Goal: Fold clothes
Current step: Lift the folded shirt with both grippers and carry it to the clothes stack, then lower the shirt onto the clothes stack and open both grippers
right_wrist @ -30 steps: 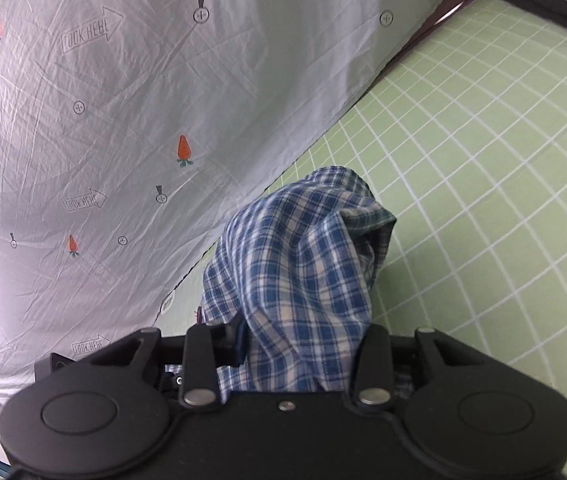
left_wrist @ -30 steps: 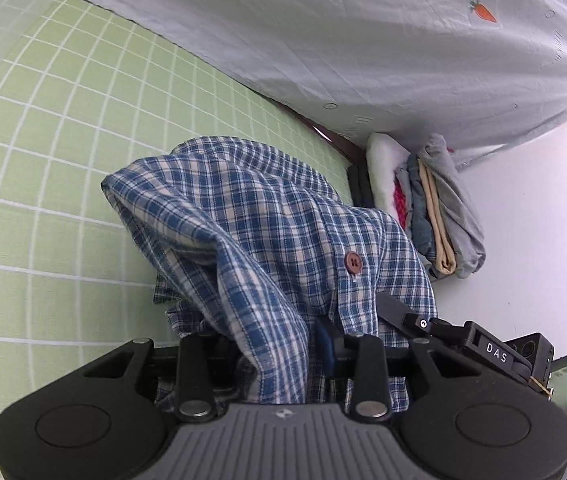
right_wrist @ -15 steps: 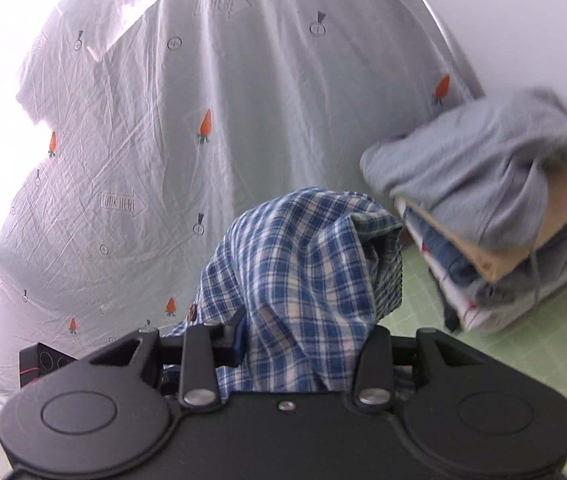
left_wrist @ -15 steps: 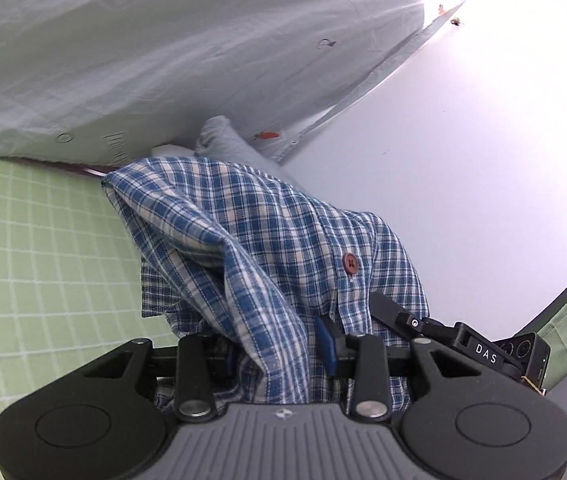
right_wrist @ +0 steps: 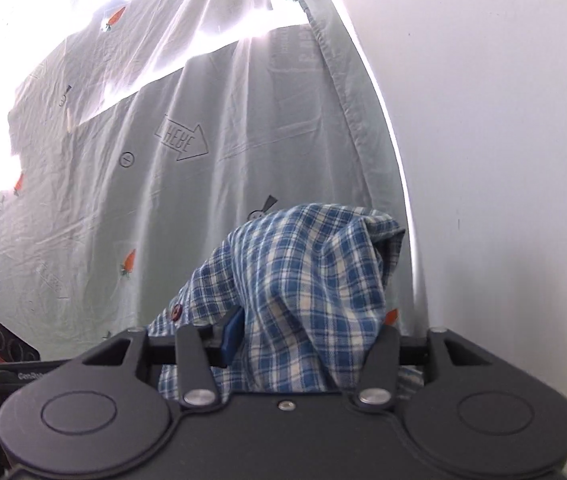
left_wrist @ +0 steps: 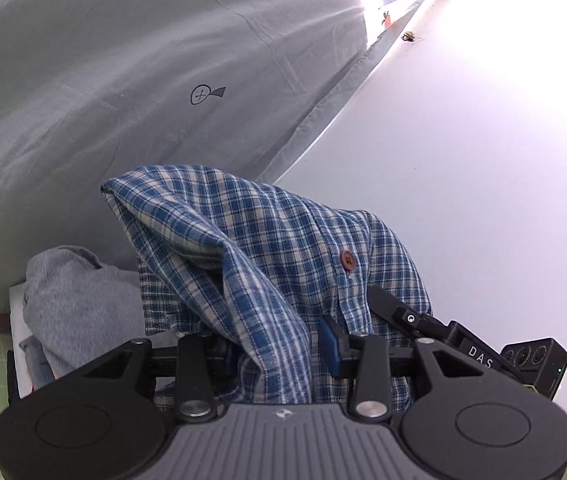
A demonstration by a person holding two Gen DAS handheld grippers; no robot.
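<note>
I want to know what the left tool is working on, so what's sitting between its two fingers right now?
A bunched fold of the blue plaid shirt sits between the left tool fingers, whose jaws are opening. The left wrist view shows it.

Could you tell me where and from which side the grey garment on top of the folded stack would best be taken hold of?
Probably by the rounded front fold of the grey garment, coming in level from the open side facing the camera. That edge bulges clear of the stack beneath it; the plaid shirt, draped over the left claw, covers its right side.

Both tongs wider, shirt (left_wrist: 267, 264) higher
</note>
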